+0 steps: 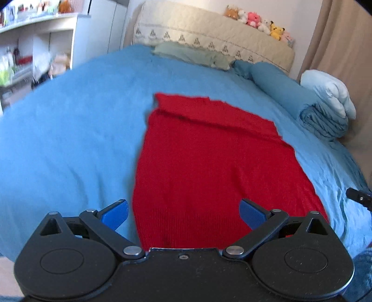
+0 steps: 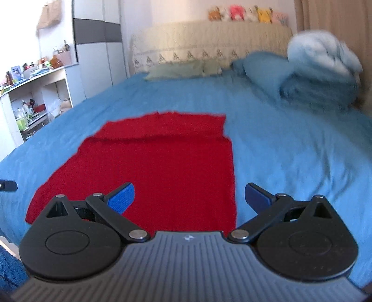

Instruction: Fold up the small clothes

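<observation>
The left gripper [image 1: 183, 215] is shown with its jaws spread wide and nothing held between them; its blue, finely ribbed pads [image 1: 116, 213] are carried on black hinged links. The near left corner of the red knit garment [image 1: 209, 167] is framed between the pads. The right gripper [image 2: 189, 197] is likewise seen with jaws parted and empty, its textured blue pads [image 2: 122, 197] straddling the garment's near right edge.

The garment [image 2: 158, 167] is laid flat on the blue bedsheet [image 1: 69, 130], roughly rectangular, with a fine ribbed knit. Across its far end a straight fold line is visible, beyond which a narrower band projects. The sheet is a smooth woven cloth, faintly creased at the right.

Farther out, a rolled blue quilt [image 1: 323, 120] topped by a puffy pale pillow [image 1: 330, 93] is seen at the right, and a quilted cream headboard [image 1: 209, 30] with a row of plush toys [image 1: 258, 21] at the back.
</observation>
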`<state>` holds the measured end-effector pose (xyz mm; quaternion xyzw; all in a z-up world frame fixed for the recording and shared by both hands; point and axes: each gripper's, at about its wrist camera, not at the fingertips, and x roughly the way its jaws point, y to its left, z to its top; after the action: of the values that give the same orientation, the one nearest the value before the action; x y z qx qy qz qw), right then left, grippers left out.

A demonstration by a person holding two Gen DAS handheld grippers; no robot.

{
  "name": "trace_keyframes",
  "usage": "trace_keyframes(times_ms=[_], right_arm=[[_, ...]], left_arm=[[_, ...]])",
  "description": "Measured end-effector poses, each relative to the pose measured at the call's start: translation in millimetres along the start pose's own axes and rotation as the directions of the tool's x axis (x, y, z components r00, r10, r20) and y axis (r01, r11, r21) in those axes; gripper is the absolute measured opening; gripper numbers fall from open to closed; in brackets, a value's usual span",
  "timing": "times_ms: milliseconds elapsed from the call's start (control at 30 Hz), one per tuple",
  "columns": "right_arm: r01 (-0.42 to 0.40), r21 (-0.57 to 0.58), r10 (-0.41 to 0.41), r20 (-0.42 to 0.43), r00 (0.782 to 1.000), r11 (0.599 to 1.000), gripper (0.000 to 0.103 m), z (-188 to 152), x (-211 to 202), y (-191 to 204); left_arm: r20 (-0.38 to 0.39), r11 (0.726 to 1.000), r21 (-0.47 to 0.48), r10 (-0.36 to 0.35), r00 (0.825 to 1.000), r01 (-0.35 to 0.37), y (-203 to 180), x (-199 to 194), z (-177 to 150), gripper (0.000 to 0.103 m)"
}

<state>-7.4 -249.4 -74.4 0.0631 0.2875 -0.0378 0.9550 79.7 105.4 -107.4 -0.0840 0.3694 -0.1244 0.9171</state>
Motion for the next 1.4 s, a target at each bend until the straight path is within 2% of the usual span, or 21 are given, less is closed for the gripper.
trace_keyframes(times_ms=[100, 267, 400, 567, 633, 667, 733, 767, 867, 933, 1067, 1200, 1333, 1400], right_arm=[[0.011, 0.018, -0.01, -0.031, 0.999, 1.0, 0.103, -21.8, 7.1, -5.7], [0.06, 0.055, -0.055, -0.095, 0.994, 0.997, 0.103, -49.0, 19.3, -18.3], [0.089, 0.071, -0.079, -0.13, 0.988, 0.994, 0.103, -55.8, 29.0, -25.4], [0.116, 0.065, -0.105, -0.16, 0.982, 0.991, 0.103, -62.1, 35.6, -26.1], [0.133, 0.064, -0.12, -0.18, 0.976, 0.989, 0.103, -64.8, 40.1, -28.9], [0.144, 0.064, -0.13, -0.187, 0.974, 0.987, 0.102, -65.3, 42.5, -31.2], [0.148, 0.074, -0.131, -0.199, 0.971, 0.986, 0.091, -66.2, 46.5, -33.6], [0.143, 0.085, -0.123, -0.204, 0.971, 0.986, 0.089, -66.2, 48.3, -35.7], [0.136, 0.088, -0.116, -0.202, 0.973, 0.987, 0.082, -65.4, 48.0, -35.4], [0.129, 0.086, -0.109, -0.204, 0.973, 0.988, 0.073, -66.0, 45.9, -33.1], [0.109, 0.081, -0.09, -0.213, 0.973, 0.991, 0.067, -67.4, 42.0, -28.6], [0.09, 0.097, -0.064, -0.243, 0.968, 0.991, 0.055, -70.5, 44.0, -27.7], [0.086, 0.118, -0.053, -0.259, 0.964, 0.989, 0.049, -72.9, 44.2, -27.3], [0.085, 0.12, -0.051, -0.264, 0.963, 0.989, 0.046, -73.9, 44.9, -26.2]], left_arm=[[-0.016, 1.0, -0.008, -0.022, 1.0, 0.022, 5.0, 12.6, -8.5, 0.099], [-0.066, 0.997, -0.08, -0.024, 0.998, 0.018, 22.9, 36.2, -20.0, 0.079], [-0.081, 0.995, -0.097, 0.026, 0.996, -0.034, 33.3, 44.8, -26.7, 0.075], [-0.092, 0.992, -0.129, 0.003, 0.996, -0.014, 40.2, 49.7, -31.9, 0.064], [-0.091, 0.994, -0.108, 0.025, 0.996, -0.034, 37.9, 50.8, -33.2, 0.06], [-0.091, 0.995, -0.093, 0.037, 0.995, -0.046, 35.6, 50.7, -33.4, 0.058], [-0.087, 0.996, -0.062, 0.064, 0.994, -0.069, 30.0, 51.5, -33.8, 0.055], [-0.087, 0.996, -0.049, 0.072, 0.994, -0.076, 27.5, 52.6, -33.9, 0.054], [-0.091, 0.997, -0.041, 0.066, 0.994, -0.07, 26.4, 53.6, -35.3, 0.049], [-0.092, 0.997, -0.042, 0.067, 0.994, -0.071, 26.5, 52.2, -35.3, 0.047], [-0.098, 0.997, -0.03, 0.064, 0.993, -0.068, 25.3, 51.2, -37.0, 0.04], [-0.112, 0.997, -0.04, 0.059, 0.992, -0.064, 25.7, 54.7, -38.5, 0.039], [-0.13, 0.997, -0.056, 0.051, 0.99, -0.059, 28.5, 57.7, -39.5, 0.039], [-0.136, 0.996, -0.054, 0.057, 0.989, -0.065, 28.2, 57.8, -39.2, 0.035]])
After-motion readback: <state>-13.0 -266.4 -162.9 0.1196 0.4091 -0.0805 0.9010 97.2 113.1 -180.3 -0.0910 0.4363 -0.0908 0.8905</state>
